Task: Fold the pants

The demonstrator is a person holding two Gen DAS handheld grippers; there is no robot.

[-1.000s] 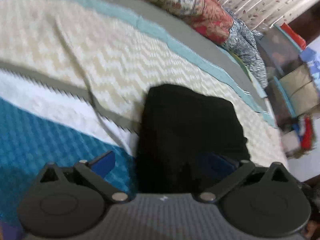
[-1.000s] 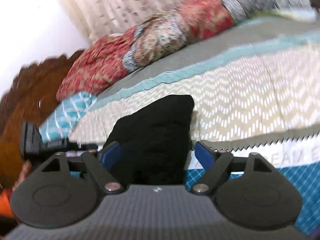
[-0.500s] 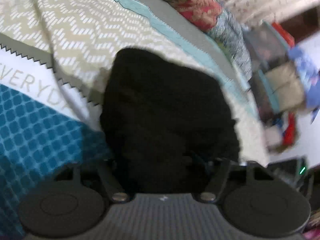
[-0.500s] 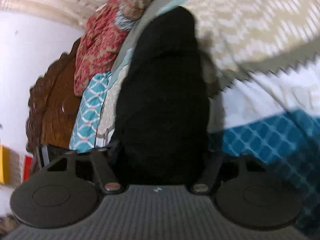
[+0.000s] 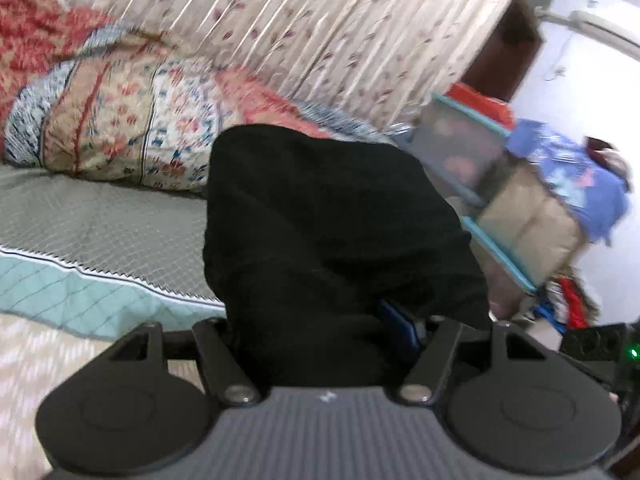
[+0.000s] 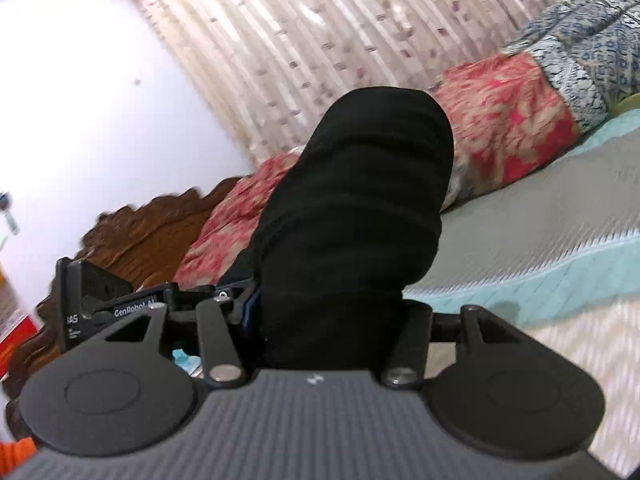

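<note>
In the left wrist view, our left gripper (image 5: pixel 324 328) has its jaws closed on the black pants (image 5: pixel 336 232). One blue finger pad (image 5: pixel 396 326) shows at the right side of the bundle; the other is hidden by cloth. The pants fill the space between the linkage arms and rise as a thick folded bundle, lifted off the bedspread (image 5: pixel 80 288).

In the right wrist view, our right gripper (image 6: pixel 328 320) also clamps the pants (image 6: pixel 360 208). The cloth is packed tightly between the jaws and stands upward from them in a rounded, layered column. A blue pad edge (image 6: pixel 250 308) is visible at the left side of the cloth. Immediately left of it we see the left gripper's body (image 6: pixel 96 304), marked "GenRobot", close beside our right tool on the same bundle.

Below and beyond the pants lies the bedspread (image 6: pixel 560 280), with a cream chevron band nearest, then a teal band, then a grey quilted band. Farther back, patterned quilts (image 5: pixel 120 128) in red, cream and blue are piled along the far side of the bed. A carved wooden headboard (image 6: pixel 152 228) is at the left in the right wrist view. Behind everything hangs a pleated floral curtain (image 5: pixel 320 32). At the right of the left wrist view, a shelf of stacked boxes and cloth (image 5: pixel 520 192) stands against a white wall; the detail is blurred.
</note>
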